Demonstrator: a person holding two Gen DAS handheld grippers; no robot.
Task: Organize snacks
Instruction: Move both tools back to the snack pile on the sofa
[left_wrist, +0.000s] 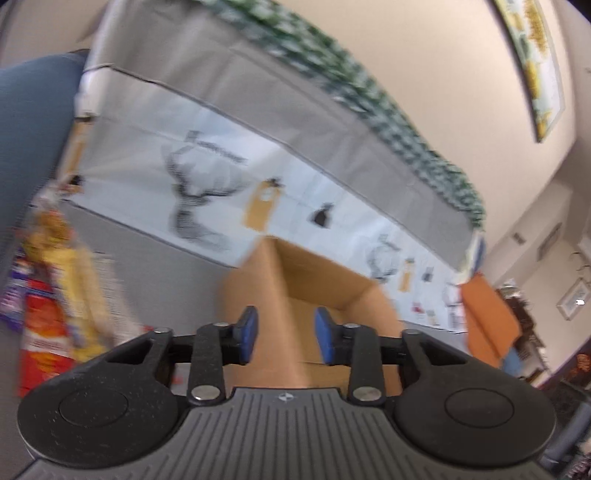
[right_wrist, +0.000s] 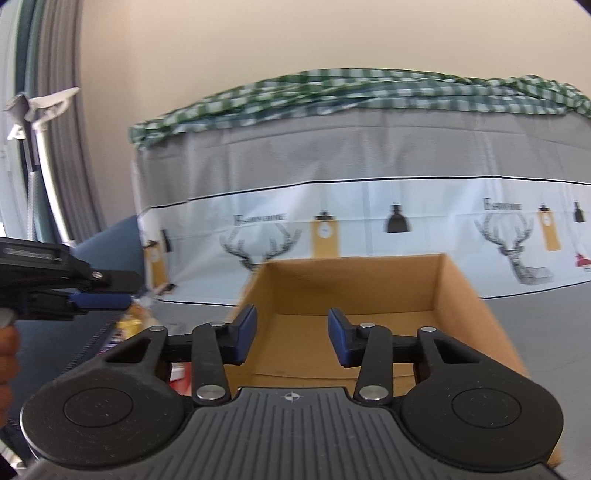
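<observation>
An open cardboard box (left_wrist: 332, 284) stands on the grey surface ahead of both grippers, and the part of its inside that shows (right_wrist: 351, 288) holds nothing. My left gripper (left_wrist: 286, 334) is open with nothing between its blue pads, level with the box's near left corner. My right gripper (right_wrist: 291, 336) is open and bare too, over the box's near rim. Blurred snack bags lie left of the box: a yellow one (left_wrist: 70, 258), a red-orange one (left_wrist: 40, 325) and a purple one (left_wrist: 14, 291). In the right wrist view the left gripper (right_wrist: 127, 288) reaches in from the left, just above a yellow snack bag (right_wrist: 135, 319).
Behind the box hangs a grey and white cloth with deer prints (right_wrist: 369, 221), topped by a green checked cloth (right_wrist: 332, 92). A blue chair back (left_wrist: 33, 129) stands at the left. An orange cloth (left_wrist: 487, 321) lies at the right. A person's hand (right_wrist: 7, 350) holds the left gripper.
</observation>
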